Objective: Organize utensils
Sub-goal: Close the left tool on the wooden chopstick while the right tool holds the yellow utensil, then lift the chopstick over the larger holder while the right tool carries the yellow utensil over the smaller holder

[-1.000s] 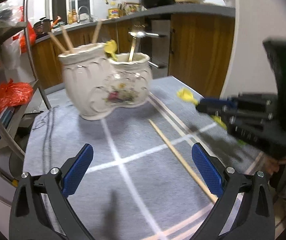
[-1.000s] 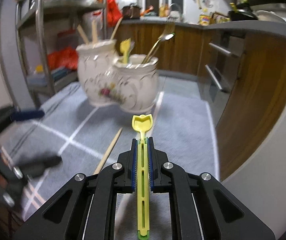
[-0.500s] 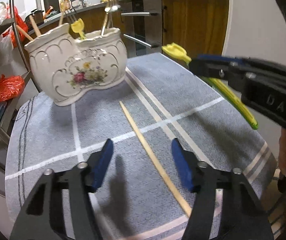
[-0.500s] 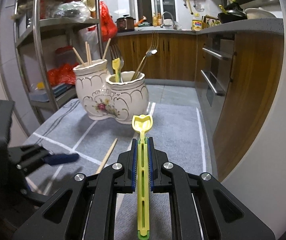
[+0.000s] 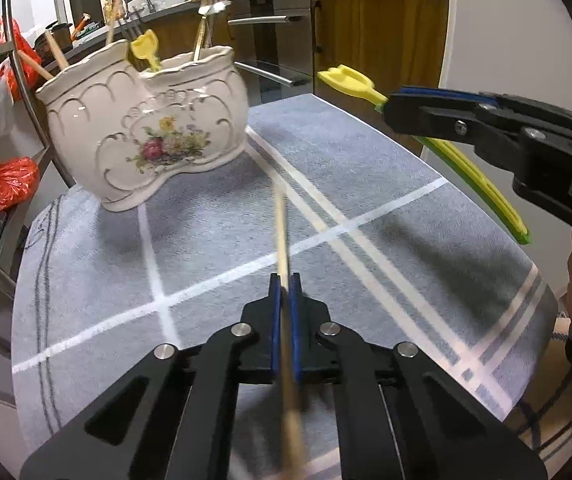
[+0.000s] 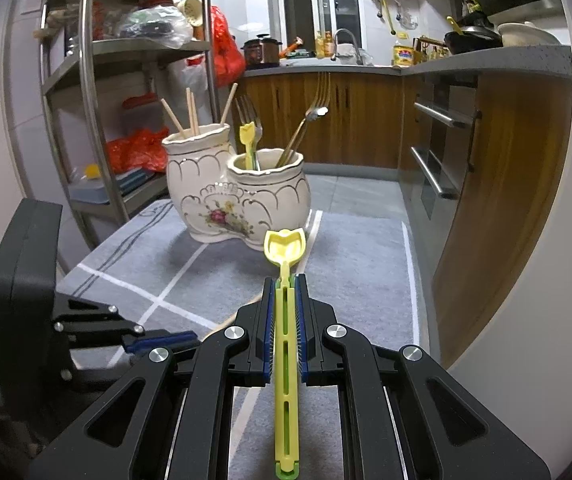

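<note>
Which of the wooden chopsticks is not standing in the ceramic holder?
The chopstick clamped in the left gripper. The other chopsticks stand upright in the holder, in its left compartment.

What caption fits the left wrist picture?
Left gripper shut on a wooden chopstick, facing the flowered utensil holder.

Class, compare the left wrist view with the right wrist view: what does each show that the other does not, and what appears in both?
Only the left wrist view shows the left gripper clamped on the wooden chopstick. Only the right wrist view shows the metal shelf rack fully and the right gripper's pads pinching the yellow spoon. Both show the ceramic utensil holder on the grey cloth.
</note>
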The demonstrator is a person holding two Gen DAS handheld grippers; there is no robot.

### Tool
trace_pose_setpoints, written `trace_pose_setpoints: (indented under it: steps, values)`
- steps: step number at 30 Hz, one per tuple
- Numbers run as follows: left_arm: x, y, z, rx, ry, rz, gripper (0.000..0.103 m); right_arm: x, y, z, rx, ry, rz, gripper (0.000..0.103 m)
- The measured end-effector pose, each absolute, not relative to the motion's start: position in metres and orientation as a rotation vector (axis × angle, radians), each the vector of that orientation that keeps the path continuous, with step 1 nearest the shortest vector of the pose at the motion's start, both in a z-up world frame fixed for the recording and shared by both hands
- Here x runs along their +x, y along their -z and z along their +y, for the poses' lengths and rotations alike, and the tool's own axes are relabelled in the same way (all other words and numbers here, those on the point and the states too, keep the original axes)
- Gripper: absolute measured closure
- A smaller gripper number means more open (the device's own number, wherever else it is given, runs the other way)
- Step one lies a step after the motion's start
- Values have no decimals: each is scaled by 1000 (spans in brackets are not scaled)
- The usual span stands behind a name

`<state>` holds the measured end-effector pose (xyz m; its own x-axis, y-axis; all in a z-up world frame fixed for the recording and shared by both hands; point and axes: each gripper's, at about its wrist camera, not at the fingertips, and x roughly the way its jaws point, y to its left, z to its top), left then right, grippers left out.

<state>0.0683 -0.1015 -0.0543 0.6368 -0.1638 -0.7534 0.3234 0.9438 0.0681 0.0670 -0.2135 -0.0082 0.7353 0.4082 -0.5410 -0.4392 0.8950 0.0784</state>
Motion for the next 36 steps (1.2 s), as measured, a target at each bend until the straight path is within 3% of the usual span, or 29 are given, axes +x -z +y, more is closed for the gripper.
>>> trace_pose_setpoints:
  steps: [11, 13, 14, 15, 19, 23, 29, 36]
  values:
    - [66, 41, -69, 164, 302, 821, 102, 68, 10, -208, -57, -471, 585, 93]
    - [66, 41, -74, 176, 328, 831, 86, 69, 11, -206, -61, -472, 589, 93]
    - [67, 43, -78, 181, 332, 830, 69, 70, 12, -205, -63, -473, 592, 93]
    - [67, 45, -81, 182, 342, 834, 58, 70, 12, -205, -66, -474, 595, 93]
    - [73, 55, -91, 205, 348, 863, 63, 72, 14, -205, -69, -473, 602, 93]
    - [82, 56, -95, 213, 347, 870, 97, 73, 14, -205, -67, -473, 603, 93]
    - [82, 49, -88, 200, 376, 836, 97, 72, 12, -207, -54, -469, 584, 93]
    - [50, 2, -41, 115, 402, 551, 97, 68, 2, -207, -11, -457, 519, 93]
